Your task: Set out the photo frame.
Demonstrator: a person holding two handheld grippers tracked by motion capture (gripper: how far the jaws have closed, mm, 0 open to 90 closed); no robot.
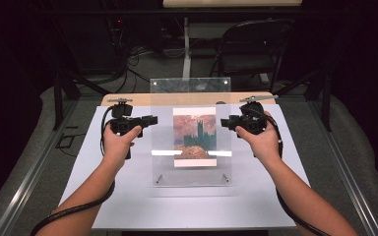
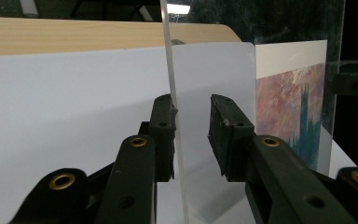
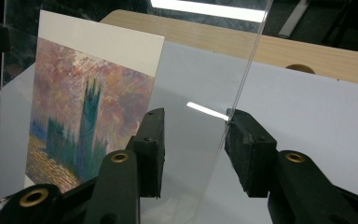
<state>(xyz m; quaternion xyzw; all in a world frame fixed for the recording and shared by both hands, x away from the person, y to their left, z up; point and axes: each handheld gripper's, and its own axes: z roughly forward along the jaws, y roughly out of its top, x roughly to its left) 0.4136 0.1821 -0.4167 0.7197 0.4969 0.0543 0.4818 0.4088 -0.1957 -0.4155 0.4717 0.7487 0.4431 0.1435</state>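
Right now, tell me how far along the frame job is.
Done: the painting print shows through the clear panel. In hand: the left gripper and right gripper straddle the panel's side edges, jaws not yet clamped. Left: grip it, then probably move it.

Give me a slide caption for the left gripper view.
Left gripper straddles the edge of a clear acrylic panel, painted print behind it.

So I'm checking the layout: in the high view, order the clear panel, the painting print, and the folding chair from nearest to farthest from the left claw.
1. clear panel: its left edge sits at the left claw.
2. painting print: further right, at the panel's centre.
3. folding chair: far back, beyond the table.
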